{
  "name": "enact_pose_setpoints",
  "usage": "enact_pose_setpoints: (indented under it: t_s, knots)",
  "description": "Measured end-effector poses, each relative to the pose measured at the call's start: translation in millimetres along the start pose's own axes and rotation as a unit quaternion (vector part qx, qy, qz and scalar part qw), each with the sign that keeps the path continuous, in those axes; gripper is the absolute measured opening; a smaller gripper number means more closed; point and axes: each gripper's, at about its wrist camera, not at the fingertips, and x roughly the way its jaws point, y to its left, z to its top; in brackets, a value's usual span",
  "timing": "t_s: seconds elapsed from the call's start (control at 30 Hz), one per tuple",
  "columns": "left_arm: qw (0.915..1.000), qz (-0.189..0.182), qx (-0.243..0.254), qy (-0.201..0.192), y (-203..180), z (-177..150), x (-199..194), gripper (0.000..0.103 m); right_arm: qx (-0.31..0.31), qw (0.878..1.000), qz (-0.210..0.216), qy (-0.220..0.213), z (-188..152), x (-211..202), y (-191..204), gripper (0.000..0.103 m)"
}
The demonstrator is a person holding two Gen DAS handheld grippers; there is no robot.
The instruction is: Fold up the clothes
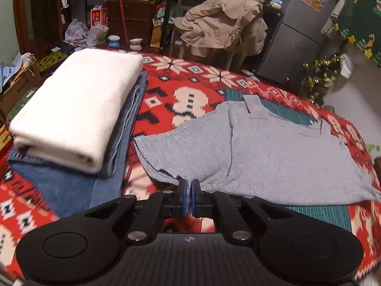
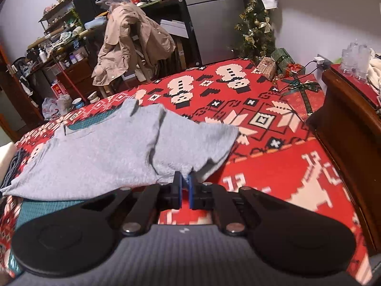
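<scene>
Red patterned blanket with white snowmen and snowflakes [image 1: 190, 88] covers the bed on which I work; a cluttered room with shelves, a beige jacket draped over a chair [image 1: 223, 21] and a small decorated Christmas tree [image 2: 254, 28] lies behind it. A grey short-sleeved knit shirt [image 1: 273, 152] lies across the blanket, partly over a teal ribbed mat [image 1: 319, 212], its collar toward the far side.

My left gripper [image 1: 189, 190], black with blue pads, sits at the near edge of the shirt just beneath its left sleeve; its jaws stand almost together, pinching a fold of grey hem that rises into them. My right gripper [image 2: 183, 186] sits likewise at the near edge beneath the other sleeve, jaws narrow and clamped on a bunched bit of grey fabric. From both pinch points the cloth runs away from me, lifted and puckered at the grip.

Left of the shirt, well apart from it, a folded white ribbed garment [image 1: 78, 109] rests on top of folded blue denim [image 1: 71, 186].
</scene>
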Motion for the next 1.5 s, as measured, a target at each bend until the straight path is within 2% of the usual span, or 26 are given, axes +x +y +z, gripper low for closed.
enact_pose_setpoints:
  t_s: [0.37,0.5,0.67,0.83,0.93,1.03,1.1,1.17,1.27,1.37,1.4,1.43,1.5]
  knots:
    - [0.9991,-0.002,0.014,0.04,16,-65,-51,0.004,-0.009,0.999,-0.01,0.033,-58,-84,-13,0.005]
    - [0.9988,-0.004,0.008,0.049,19,-86,-60,0.004,-0.01,0.999,-0.012,0.04,-77,-105,-15,0.005]
    - [0.9989,-0.008,0.013,0.045,19,-99,-62,0.004,-0.018,0.998,-0.019,0.059,-89,-109,-16,0.006]
    - [0.9995,0.01,0.021,0.022,21,-97,-75,0.014,-0.023,0.996,-0.032,0.076,-89,-108,-17,0.01]
    - [0.9998,0.016,0.015,0.005,30,-92,-82,0.023,-0.018,0.997,-0.035,0.067,-84,-114,-21,0.012]
    - [0.9995,0.03,0.007,-0.01,40,-80,-78,0.029,-0.006,0.998,-0.039,0.055,-81,-116,-27,0.02]
    - [0.9996,0.021,0.003,-0.018,47,-69,-69,0.031,0.005,0.998,-0.037,0.054,-80,-113,-31,0.02]
    - [0.9998,0.008,0.011,-0.015,49,-62,-56,0.031,0.015,0.998,-0.03,0.053,-78,-109,-33,0.02]
    - [0.999,0.012,0.04,-0.019,43,-56,-41,0.031,0.013,0.998,-0.027,0.052,-74,-102,-29,0.02]
    - [0.9926,0.043,0.11,-0.031,29,-54,-26,0.031,0.012,0.998,-0.026,0.054,-70,-94,-26,0.02]
    - [0.9901,0.05,0.128,-0.029,26,-53,-20,0.028,0.013,0.998,-0.026,0.056,-69,-91,-26,0.02]
    - [0.9873,0.057,0.146,-0.027,22,-52,-14,0.021,0.013,0.998,-0.026,0.057,-68,-88,-26,0.02]
    - [0.9867,0.053,0.153,-0.014,21,-50,-3,0.015,0.014,0.998,-0.026,0.06,-66,-82,-25,0.02]
